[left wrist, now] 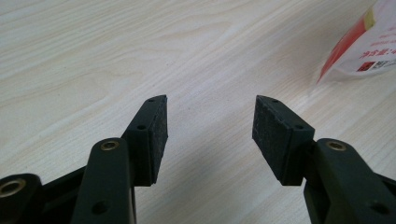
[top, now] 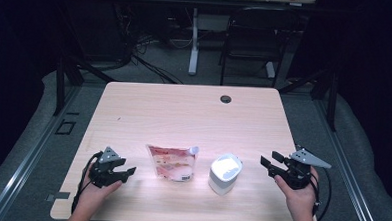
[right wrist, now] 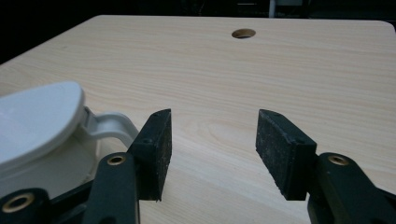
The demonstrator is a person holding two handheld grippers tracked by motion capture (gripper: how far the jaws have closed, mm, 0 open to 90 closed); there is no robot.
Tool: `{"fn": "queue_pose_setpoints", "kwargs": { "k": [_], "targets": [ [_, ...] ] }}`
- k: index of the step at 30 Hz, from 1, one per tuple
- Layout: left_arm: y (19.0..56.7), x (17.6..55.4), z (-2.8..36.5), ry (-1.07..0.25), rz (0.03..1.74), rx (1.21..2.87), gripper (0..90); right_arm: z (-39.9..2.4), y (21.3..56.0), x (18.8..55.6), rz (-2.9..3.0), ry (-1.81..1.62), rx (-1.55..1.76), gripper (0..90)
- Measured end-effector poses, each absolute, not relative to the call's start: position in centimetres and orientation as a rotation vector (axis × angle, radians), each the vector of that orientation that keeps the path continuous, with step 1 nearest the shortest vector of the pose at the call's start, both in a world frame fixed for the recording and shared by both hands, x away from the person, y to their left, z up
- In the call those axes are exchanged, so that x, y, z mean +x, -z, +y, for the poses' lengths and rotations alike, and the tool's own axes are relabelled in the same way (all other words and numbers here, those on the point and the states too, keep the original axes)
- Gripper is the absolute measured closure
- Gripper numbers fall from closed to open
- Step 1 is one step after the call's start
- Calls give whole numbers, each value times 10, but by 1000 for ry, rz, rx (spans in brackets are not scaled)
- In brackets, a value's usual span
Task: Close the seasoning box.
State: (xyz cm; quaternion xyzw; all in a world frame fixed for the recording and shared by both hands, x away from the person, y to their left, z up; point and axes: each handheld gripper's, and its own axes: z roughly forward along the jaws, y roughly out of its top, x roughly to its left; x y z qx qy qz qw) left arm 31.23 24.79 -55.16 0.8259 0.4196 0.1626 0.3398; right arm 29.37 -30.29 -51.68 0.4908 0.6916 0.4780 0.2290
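A red and white spouted pouch (top: 171, 163) lies flat on the wooden table (top: 184, 115), near the front middle. Just right of it stands a white lidded container (top: 225, 173). My left gripper (top: 127, 171) rests at the front left, a short way left of the pouch, and points towards it. Its jaws are open with bare table between them (left wrist: 210, 112), and the pouch corner (left wrist: 369, 42) lies beyond at the upper right. My right gripper (top: 269, 161) hovers at the front right, just right of the container. It is open (right wrist: 214, 126) and empty, with the container (right wrist: 37, 126) beside its left jaw.
A round cable hole (top: 226, 99) sits near the table's far edge, also seen in the right gripper view (right wrist: 243, 33). Behind the table stand a black chair (top: 254, 38) and a white desk leg (top: 194, 40). Bare wood spans the far half of the table.
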Motion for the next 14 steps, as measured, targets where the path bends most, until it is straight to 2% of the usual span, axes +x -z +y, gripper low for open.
{"fn": "queue_pose_setpoints", "kwargs": {
  "k": [6,14],
  "targets": [
    [554,314,248,-419,1097,2152,455,-305,537,296,1919,-1252,1400,454],
    [553,315,253,-417,1116,2136,439,-308,543,297,1915,-1247,1419,451]
  ]
}}
